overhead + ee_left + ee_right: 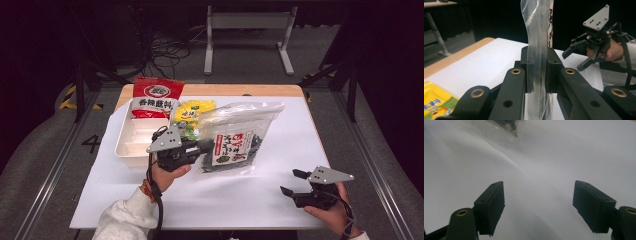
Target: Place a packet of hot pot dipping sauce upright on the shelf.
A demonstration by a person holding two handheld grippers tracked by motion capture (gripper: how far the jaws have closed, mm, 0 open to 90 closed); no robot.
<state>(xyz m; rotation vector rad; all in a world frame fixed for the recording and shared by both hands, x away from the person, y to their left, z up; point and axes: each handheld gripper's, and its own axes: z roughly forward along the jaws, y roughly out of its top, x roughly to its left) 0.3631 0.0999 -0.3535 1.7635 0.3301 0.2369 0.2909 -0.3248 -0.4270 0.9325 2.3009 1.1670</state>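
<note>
Clear-plastic seaweed bag (235, 137) hangs pinched in my left gripper (206, 146), right gripper (295, 183) spread and empty; next, carry it to the white tray (131, 142).

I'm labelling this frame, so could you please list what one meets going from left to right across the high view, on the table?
White tray → red packet → yellow packet → left gripper, shut on the clear seaweed bag → right gripper, open over the white sheet.
</note>
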